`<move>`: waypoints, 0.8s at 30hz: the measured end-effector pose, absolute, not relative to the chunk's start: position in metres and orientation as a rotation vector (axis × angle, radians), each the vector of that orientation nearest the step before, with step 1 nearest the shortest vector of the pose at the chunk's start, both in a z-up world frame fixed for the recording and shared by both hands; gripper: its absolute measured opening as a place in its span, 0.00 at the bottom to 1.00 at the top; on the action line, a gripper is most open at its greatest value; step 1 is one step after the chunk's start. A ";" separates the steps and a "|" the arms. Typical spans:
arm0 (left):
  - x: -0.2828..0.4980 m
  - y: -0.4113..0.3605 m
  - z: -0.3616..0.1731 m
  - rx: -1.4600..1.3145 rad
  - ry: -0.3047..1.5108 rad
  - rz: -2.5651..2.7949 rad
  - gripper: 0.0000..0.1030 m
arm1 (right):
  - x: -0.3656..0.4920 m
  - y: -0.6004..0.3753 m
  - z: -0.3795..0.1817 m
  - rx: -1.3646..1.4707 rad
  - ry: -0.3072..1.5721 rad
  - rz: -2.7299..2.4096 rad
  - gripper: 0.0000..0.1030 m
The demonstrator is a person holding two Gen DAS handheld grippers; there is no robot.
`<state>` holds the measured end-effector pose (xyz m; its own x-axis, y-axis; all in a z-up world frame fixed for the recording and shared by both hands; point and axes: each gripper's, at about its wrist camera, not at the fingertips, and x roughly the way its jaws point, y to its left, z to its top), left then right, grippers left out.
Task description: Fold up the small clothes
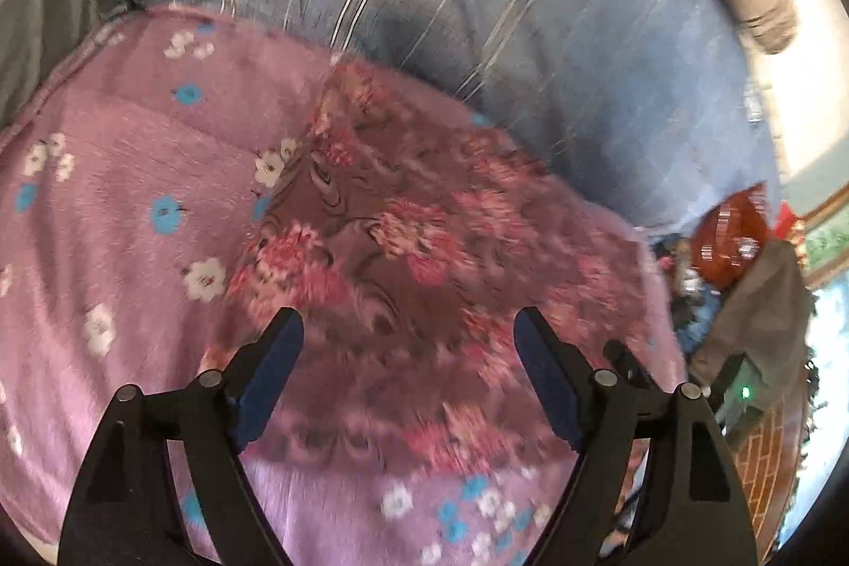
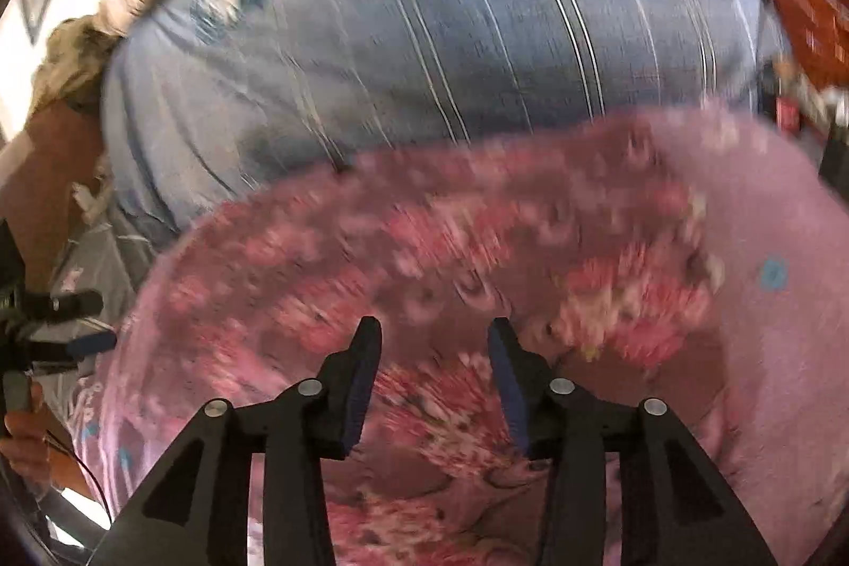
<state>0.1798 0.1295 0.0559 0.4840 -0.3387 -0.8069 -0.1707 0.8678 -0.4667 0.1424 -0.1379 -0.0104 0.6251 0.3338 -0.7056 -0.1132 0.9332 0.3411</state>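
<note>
The left gripper (image 1: 408, 327) hangs over a small dark-pink garment with a red and cream flower print (image 1: 403, 242), its two black fingers with blue pads (image 1: 270, 369) spread wide and nothing between them. The garment lies flat just ahead of and beneath the fingertips, spread on a lilac fleece blanket dotted with white and blue flowers (image 1: 122, 173). Beyond the fingers, past the far edge of the blanket, lies blue bedding with thin white stripes (image 1: 530, 35). Off to the right of the right-hand finger, at the picture's edge, sits a red-brown rounded object (image 1: 732, 237), too blurred to tell apart.

The right gripper (image 2: 434, 327) points down at the same flowered garment (image 2: 435, 263), which fills the space ahead of and under its fingers; these stand partly apart, a narrower gap than the left pair, with no cloth caught between the blue pads (image 2: 366, 380). The view is smeared. The lilac blanket (image 2: 785, 327) shows to the right of the fingers, the striped blue bedding (image 2: 451, 9) beyond them. Far left of the fingers, the person's hand (image 2: 21, 433) grips the handle of the other tool.
</note>
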 end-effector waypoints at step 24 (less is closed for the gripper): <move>0.233 0.177 0.064 -0.479 1.135 -0.075 0.94 | 0.109 -0.105 -0.006 0.030 0.700 0.231 0.58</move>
<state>0.2328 0.1775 0.0642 0.4310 -0.2960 -0.8524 -0.1818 0.8968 -0.4033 0.1094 -0.1051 -0.0057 0.7405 0.2209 -0.6347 -0.2007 0.9740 0.1048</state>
